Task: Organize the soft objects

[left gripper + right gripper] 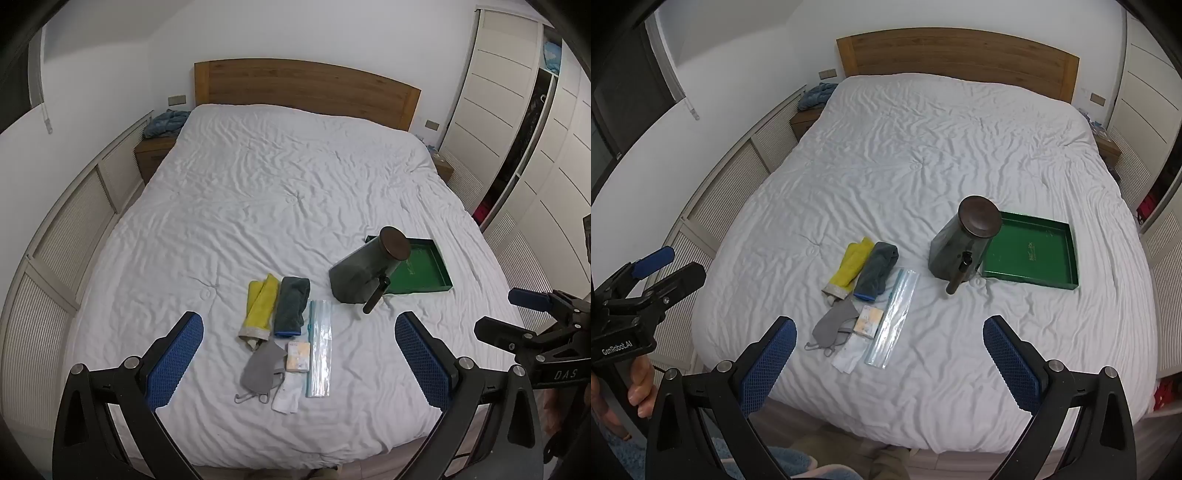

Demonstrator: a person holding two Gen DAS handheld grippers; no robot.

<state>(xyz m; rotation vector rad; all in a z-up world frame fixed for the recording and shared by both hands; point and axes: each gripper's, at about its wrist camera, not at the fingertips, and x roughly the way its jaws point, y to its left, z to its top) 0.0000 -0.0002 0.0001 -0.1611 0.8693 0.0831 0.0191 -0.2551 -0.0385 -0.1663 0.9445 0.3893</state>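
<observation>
Both your grippers hang over the foot of the bed (295,177), tilted down at it. The left gripper (299,350) has its jaws wide apart with nothing between the blue pads (177,354). The right gripper (890,354) is the same, jaws fully apart and empty.

In your left view the soft things lie in a cluster at 6 o'clock of the frame centre, between the pads. A yellow glove (260,306) lies lengthwise with its cuff toward you. Touching its 3 o'clock side is a dark towel (291,306) with a blue edge at the near end. At 6 o'clock from the glove sits a grey mask (260,369), its ear loops trailing toward you. Just at the mask's 3 o'clock is a small packet (298,356), and at 6 o'clock from that a white wrapper (286,397). A long clear bag (319,347) runs lengthwise along the 3 o'clock side of the packet.

At 2 o'clock from the cluster, well apart from it, a dark jug (365,269) with a round lid leans tilted, its handle pointing toward you. A green tray (424,267) lies flat just behind the jug at 3 o'clock.

In your right view a hand (639,384) grips the left gripper's handle at 8 o'clock.
</observation>
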